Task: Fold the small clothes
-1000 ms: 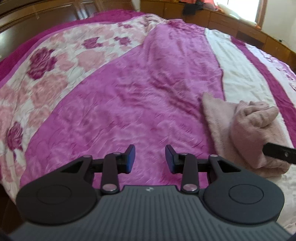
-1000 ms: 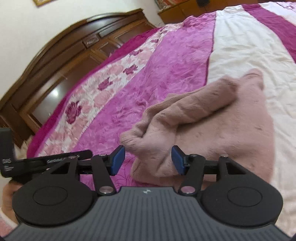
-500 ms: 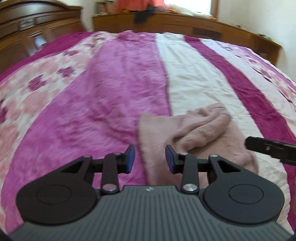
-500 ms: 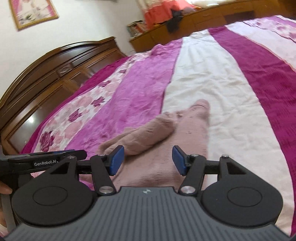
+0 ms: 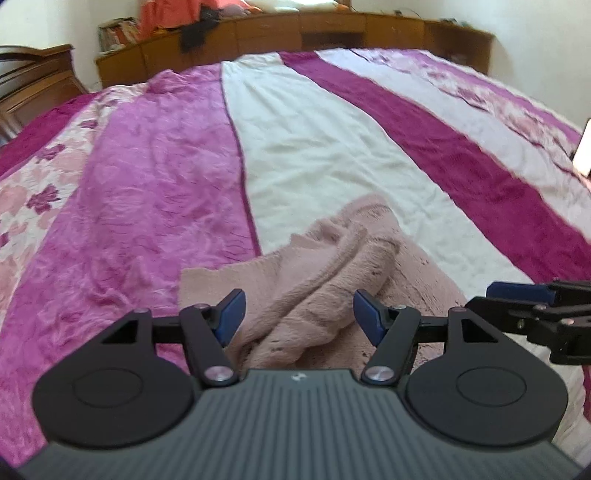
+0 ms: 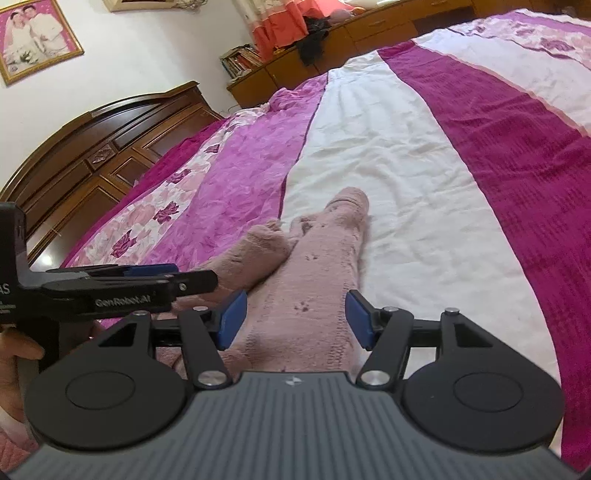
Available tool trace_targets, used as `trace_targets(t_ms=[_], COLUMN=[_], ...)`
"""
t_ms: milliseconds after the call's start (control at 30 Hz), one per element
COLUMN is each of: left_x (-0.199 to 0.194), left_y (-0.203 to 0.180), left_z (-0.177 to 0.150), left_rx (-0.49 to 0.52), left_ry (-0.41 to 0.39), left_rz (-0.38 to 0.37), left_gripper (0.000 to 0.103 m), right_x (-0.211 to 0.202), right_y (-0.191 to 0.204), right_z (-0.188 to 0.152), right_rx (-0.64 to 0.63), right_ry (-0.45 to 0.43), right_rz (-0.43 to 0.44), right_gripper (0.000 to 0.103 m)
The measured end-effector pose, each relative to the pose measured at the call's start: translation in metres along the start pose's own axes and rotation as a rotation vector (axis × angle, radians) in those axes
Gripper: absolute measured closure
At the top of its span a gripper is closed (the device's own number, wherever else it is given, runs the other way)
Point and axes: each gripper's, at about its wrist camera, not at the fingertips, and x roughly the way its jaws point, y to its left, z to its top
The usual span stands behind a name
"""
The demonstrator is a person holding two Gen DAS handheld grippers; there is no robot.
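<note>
A small fuzzy dusty-pink garment [image 5: 325, 269] lies crumpled on the bed, with a bunched ridge running up its middle. My left gripper [image 5: 299, 320] hovers open over its near edge, the blue pads apart and nothing between them. In the right wrist view the same garment [image 6: 314, 266] stretches away from me, and my right gripper [image 6: 293, 319] is open above its near end. The left gripper [image 6: 155, 275] shows there from the side, at the left. In the left wrist view, the right gripper's fingers [image 5: 517, 291] reach in at the right edge.
The bedspread [image 5: 332, 140] has magenta, cream and floral stripes. A dark wooden headboard [image 6: 96, 155] stands at the left and low wooden cabinets [image 5: 332, 33] line the far wall. A hand [image 6: 14, 354] holds the left gripper's handle.
Both grippers swung right and closer, so the pink garment now sits centred under each. The left gripper's fingers have spread wider.
</note>
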Motion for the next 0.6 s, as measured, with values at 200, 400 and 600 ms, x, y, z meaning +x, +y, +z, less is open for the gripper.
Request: trace_targets(t_ms=[200, 400, 600], left_x=[0.024, 0.042, 0.025], left_y=[-0.015, -0.009, 0.024], left_z=[-0.002, -0.011, -0.010], left_rx=[0.075, 0.008, -0.167], left_ry=[0.044, 0.015, -0.052], left_rz=[-0.001, 0.038, 0.056], left_gripper=[0.037, 0.045, 0.084], right_x=[0.008, 0.018, 0.026], right_y=[-0.011, -0.016, -0.011], right_z=[-0.004, -0.011, -0.016], right_rx=[0.039, 0.050, 0.040], right_ry=[0.021, 0.048, 0.062], right_rz=[0.003, 0.015, 0.036], right_gripper=[0.036, 0.036, 0.036])
